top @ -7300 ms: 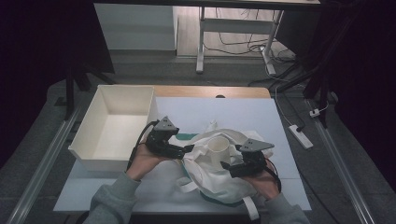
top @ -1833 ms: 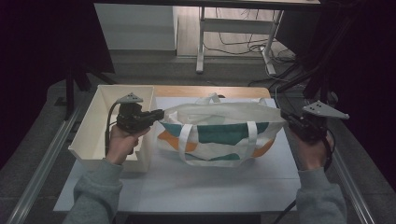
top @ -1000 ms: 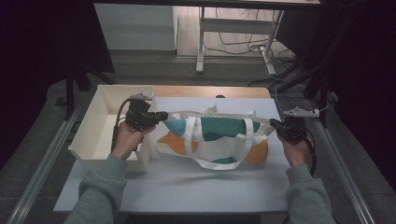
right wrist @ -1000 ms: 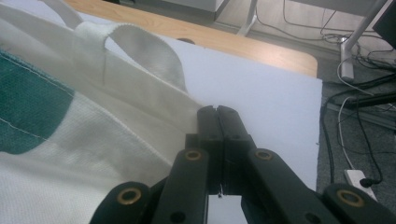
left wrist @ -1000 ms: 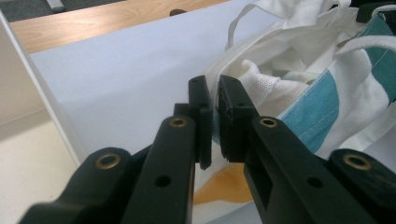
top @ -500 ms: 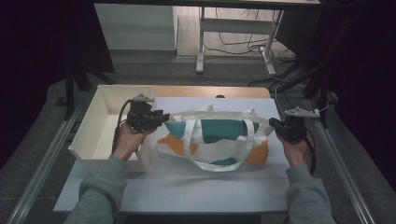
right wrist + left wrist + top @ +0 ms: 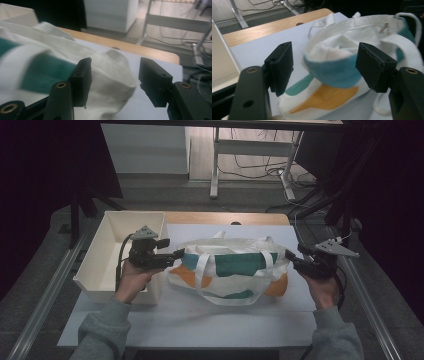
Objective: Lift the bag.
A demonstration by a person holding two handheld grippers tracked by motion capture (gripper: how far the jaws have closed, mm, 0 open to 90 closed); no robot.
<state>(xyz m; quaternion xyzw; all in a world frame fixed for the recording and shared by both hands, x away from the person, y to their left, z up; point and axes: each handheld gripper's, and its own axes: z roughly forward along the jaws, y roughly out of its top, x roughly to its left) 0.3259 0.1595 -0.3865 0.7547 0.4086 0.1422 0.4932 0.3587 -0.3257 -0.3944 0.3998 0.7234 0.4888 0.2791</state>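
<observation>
A white tote bag (image 7: 230, 270) with teal and orange patches lies flat on the white mat (image 7: 200, 320), handles looped toward the front. My left gripper (image 7: 176, 255) is at the bag's left end. In the left gripper view the left gripper (image 7: 324, 62) is open, its jaws just opened, with the bag's (image 7: 332, 72) teal-edged end loose between them. My right gripper (image 7: 292, 260) is at the bag's right end. In the right gripper view the right gripper (image 7: 113, 75) is also open, just opened, and the bag's (image 7: 100, 67) white corner droops between the pads without being pinched.
A white open bin (image 7: 107, 245) stands at the mat's left, right behind my left hand. The wooden table edge (image 7: 225, 217) runs along the back. Metal rails (image 7: 45, 295) flank the table. Table legs and cables (image 7: 250, 165) lie on the floor beyond.
Both grippers were shut on the bag's ends and holding it stretched; both have since opened and let go, and the bag has settled onto the mat.
</observation>
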